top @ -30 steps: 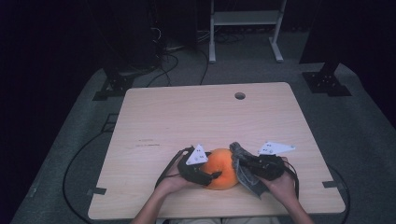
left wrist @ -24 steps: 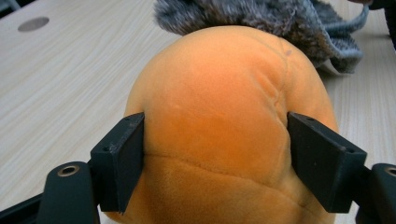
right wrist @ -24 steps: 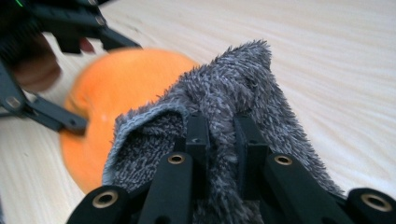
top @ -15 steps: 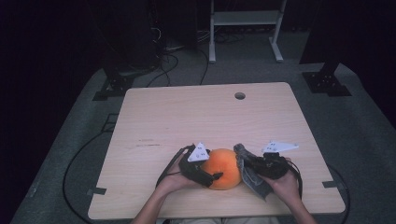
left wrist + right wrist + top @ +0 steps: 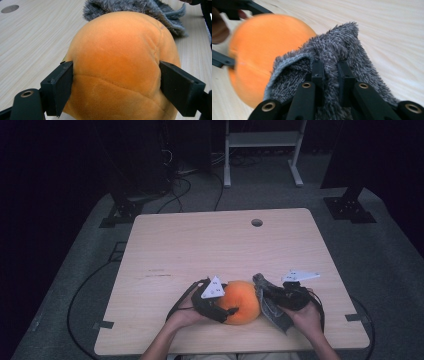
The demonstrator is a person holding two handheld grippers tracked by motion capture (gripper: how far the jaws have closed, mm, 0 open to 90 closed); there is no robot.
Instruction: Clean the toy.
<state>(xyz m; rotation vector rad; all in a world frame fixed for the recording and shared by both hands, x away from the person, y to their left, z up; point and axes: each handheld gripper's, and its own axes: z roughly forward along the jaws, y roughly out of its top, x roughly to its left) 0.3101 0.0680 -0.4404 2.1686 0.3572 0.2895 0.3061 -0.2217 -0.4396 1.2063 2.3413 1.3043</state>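
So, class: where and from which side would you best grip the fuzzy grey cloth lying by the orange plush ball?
Probably the raised fold of the fuzzy grey cloth, from the side away from the orange plush ball. The bunched pile there is thin enough to pinch, as the right gripper does; the left gripper clamps the ball.

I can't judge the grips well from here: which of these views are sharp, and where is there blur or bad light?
High view: dim and soft, dark around the table. Left gripper view: sharp and evenly lit, jaws pressed on the orange plush. Right gripper view: the grey cloth between the jaws is crisp, the plush behind it blurred.
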